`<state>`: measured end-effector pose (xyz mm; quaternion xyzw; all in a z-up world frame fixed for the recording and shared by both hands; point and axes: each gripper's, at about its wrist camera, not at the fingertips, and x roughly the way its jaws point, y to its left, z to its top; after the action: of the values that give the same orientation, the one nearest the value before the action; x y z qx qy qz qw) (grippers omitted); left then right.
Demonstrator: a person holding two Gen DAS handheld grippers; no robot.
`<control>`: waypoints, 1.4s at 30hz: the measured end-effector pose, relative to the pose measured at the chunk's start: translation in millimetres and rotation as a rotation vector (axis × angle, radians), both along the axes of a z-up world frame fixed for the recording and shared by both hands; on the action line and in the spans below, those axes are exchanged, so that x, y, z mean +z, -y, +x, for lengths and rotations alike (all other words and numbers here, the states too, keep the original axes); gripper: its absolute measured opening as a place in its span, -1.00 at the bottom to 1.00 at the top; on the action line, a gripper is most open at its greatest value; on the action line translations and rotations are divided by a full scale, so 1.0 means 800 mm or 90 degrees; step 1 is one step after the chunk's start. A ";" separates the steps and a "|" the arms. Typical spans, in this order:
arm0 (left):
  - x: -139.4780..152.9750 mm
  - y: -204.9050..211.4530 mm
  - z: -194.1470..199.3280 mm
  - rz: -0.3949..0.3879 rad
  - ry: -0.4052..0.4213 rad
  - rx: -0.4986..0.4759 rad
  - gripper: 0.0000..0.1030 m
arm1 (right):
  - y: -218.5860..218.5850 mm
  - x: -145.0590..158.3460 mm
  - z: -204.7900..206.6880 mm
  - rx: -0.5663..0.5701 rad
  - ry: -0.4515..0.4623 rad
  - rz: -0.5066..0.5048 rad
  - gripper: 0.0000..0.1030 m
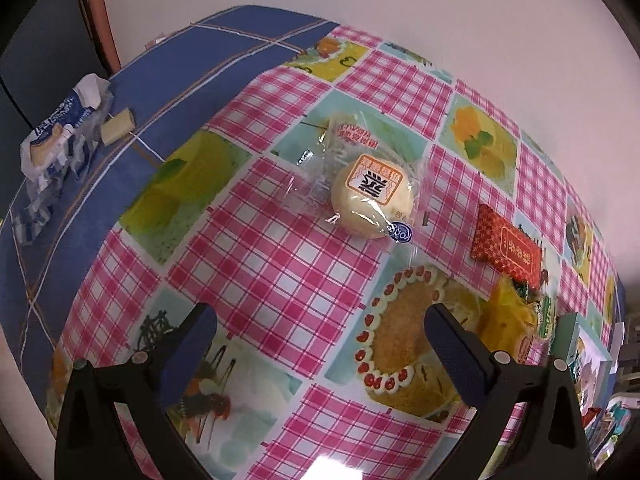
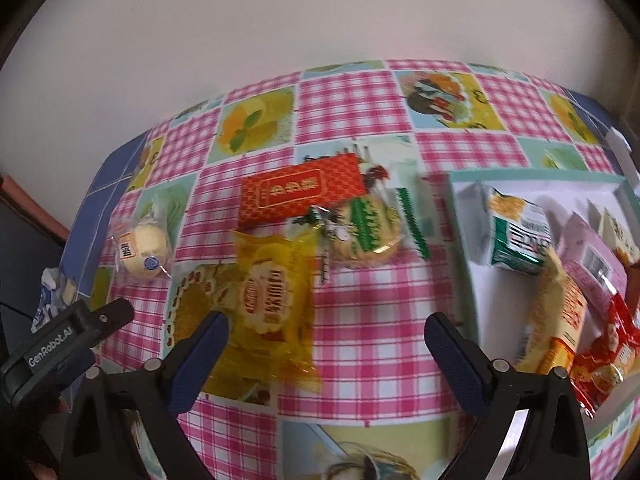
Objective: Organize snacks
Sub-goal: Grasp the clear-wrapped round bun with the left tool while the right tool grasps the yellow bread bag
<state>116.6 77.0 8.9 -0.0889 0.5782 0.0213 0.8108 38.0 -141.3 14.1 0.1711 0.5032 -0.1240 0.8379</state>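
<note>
A round pale bun in clear wrap (image 1: 370, 198) lies on the pink checked tablecloth, ahead of my open, empty left gripper (image 1: 320, 340); it also shows at the left of the right wrist view (image 2: 144, 250). A red packet (image 2: 302, 192), a yellow snack packet (image 2: 272, 296) and a wrapped cookie (image 2: 366, 232) lie ahead of my open, empty right gripper (image 2: 326, 344). The red packet (image 1: 508, 246) and yellow packet (image 1: 508, 320) show at the right of the left view. A white box (image 2: 472, 224) at right holds several snack packets.
An opened blue and white wrapper (image 1: 60, 136) and a small pale block (image 1: 118, 126) lie on the blue cloth at the far left. A white wall runs behind the table. The left gripper's body (image 2: 68, 344) shows at lower left.
</note>
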 end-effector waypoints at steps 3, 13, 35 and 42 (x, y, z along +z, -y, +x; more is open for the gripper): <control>-0.004 -0.001 0.005 0.003 -0.014 0.004 1.00 | -0.011 -0.004 0.009 0.017 -0.004 0.002 0.76; 0.006 -0.014 0.033 -0.053 0.014 0.023 1.00 | -0.026 -0.025 0.036 0.044 -0.013 0.038 0.53; -0.028 0.019 0.120 -0.025 0.026 -0.048 0.77 | -0.026 -0.047 0.068 0.049 -0.025 0.017 0.16; -0.020 0.023 0.106 -0.034 0.026 -0.041 0.43 | -0.015 -0.046 0.061 0.036 -0.023 0.039 -0.15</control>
<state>201.5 58.6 -7.0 -0.0923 0.5646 -0.0218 0.8199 86.7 -129.3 -22.8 0.1799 0.5262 -0.0876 0.8265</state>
